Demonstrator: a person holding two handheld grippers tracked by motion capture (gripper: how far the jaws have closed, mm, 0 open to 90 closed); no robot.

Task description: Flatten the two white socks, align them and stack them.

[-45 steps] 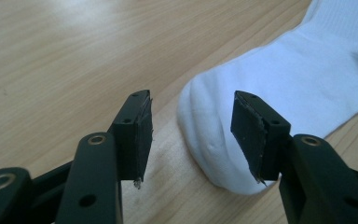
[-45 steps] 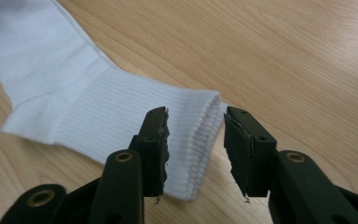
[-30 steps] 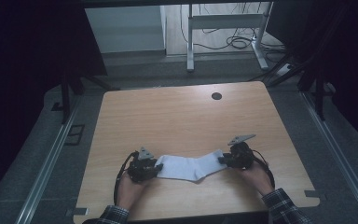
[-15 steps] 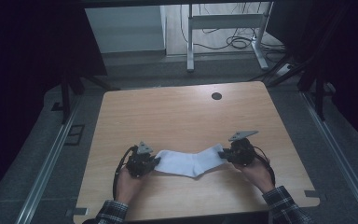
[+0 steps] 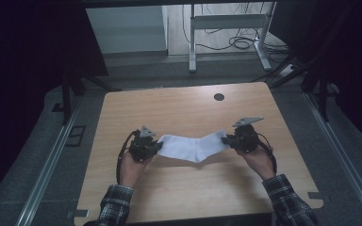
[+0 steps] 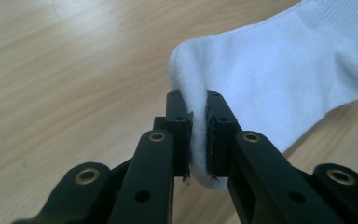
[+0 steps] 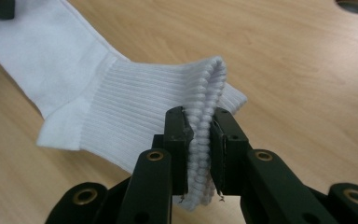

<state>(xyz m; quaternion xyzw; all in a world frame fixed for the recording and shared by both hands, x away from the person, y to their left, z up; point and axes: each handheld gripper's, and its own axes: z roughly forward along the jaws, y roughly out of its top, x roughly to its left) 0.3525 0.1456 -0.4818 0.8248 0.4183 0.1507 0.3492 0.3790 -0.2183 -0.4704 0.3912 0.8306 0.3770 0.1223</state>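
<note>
Both hands had risen, lifting the sock (image 5: 194, 146) off the table (image 5: 169, 108).
Left gripper (image 6: 198, 133) jaws pinched its toe, right gripper (image 7: 199, 154) jaws its ribbed cuff; it hung between them, likely awaiting folding or laying flat.

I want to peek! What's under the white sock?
Under the white sock you see bare wooden table. Left gripper and right gripper pinch its two ends. The table right beneath its middle is covered, so it can't be seen.

A pale wooden worktop (image 5: 179, 113) stood on grey floor (image 5: 169, 70) in a dim room. Beyond it, a white desk frame (image 5: 226, 28) stood over tangled cables (image 5: 235, 43).
</note>
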